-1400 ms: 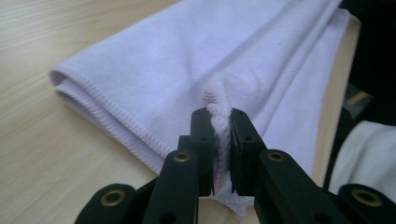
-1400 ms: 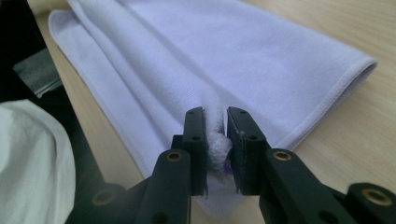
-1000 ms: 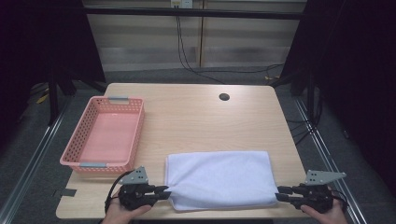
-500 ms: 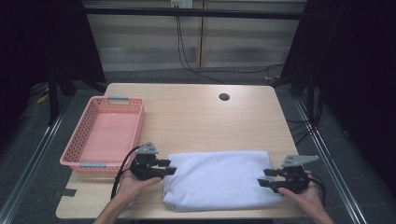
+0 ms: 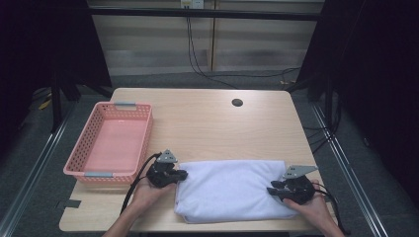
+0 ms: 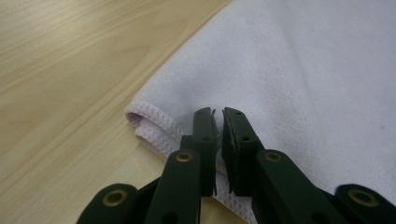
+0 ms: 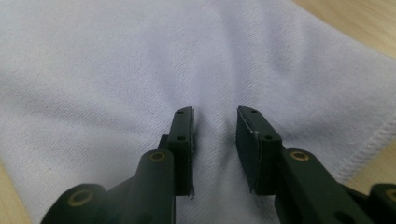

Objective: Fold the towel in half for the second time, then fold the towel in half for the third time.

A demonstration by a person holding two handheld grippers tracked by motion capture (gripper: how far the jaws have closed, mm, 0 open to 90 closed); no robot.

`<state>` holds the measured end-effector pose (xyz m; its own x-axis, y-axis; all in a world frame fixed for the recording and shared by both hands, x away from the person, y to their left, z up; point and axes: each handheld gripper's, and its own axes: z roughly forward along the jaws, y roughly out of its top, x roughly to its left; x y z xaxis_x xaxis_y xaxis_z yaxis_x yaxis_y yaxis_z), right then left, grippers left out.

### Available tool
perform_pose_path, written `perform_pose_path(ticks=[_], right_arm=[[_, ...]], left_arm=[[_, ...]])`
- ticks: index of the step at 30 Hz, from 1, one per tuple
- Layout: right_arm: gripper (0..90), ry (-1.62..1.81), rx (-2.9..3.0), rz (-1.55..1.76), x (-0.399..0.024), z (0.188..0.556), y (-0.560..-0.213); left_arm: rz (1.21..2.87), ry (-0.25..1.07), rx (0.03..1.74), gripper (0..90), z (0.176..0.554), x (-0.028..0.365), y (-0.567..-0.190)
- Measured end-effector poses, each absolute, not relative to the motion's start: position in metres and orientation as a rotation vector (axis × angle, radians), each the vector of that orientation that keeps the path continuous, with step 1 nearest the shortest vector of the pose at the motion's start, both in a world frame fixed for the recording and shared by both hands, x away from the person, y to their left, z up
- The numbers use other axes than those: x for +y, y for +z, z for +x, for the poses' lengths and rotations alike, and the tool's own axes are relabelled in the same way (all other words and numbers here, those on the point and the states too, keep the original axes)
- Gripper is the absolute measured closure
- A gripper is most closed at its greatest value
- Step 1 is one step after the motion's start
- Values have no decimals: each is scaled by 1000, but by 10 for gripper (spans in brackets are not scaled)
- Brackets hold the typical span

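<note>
Folded white towel [image 5: 232, 190]: lies flat on the near half of the wooden table [image 5: 207, 123], between the two grippers, its long side running left to right. Doubled, stitched hems show at its left edge in the left gripper view [image 6: 154, 126].

Left gripper [image 5: 182, 175]: held in the person's left hand [image 5: 148, 192] at the towel's far-left corner, just right of the basket's near end. Its jaws have just been closing; in the left gripper view [image 6: 219, 116] they stand almost together, a sliver of gap between the tips, over the towel's hemmed edge. A small ridge of cloth appears to rise between the tips, so they look pinched on the towel.

Right gripper [image 5: 271, 191]: held in the right hand [image 5: 314, 210] at the towel's right end, jaws pointing left onto the cloth. Its jaws have also just been closing; in the right gripper view [image 7: 215, 123] they stand partly apart, resting on the towel with a fold of cloth gathered between them, the pads not yet pressing it.

Pink basket [image 5: 143, 133]: plastic, lattice-walled, at the table's left side, well apart from the towel's right end.

Round hole [image 5: 237, 102]: in the tabletop, far side, right of centre.
</note>
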<state>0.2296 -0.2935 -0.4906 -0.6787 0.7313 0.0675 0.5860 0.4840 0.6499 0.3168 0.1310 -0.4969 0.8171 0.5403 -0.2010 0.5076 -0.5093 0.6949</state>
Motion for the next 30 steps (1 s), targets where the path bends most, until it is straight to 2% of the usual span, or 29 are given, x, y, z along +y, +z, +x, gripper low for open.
perform_pose_path(ticks=[6, 9, 12, 16, 17, 23, 30], right_arm=[[675, 956, 2507, 1151, -300, 232, -489], [635, 970, 2504, 1165, -299, 232, -489], [558, 1019, 2492, 1178, -299, 230, -486], [526, 1122, 2468, 1144, -291, 220, -474], [517, 1145, 2463, 1135, -288, 217, -471], [488, 1201, 2500, 1059, -259, 206, -466], [440, 1234, 2623, 962, -207, 210, -467]], left_arm=[[2187, 40, 765, 830, 329, 123, -499], [2177, 20, 770, 815, 332, 121, -498], [2171, -10, 757, 715, 332, 124, -496], [2164, 8, 782, 550, 336, 126, -488], [2166, 11, 779, 550, 338, 126, -485], [2131, 9, 826, 424, 358, 125, -476], [2124, 17, 880, 388, 383, 125, -482]])
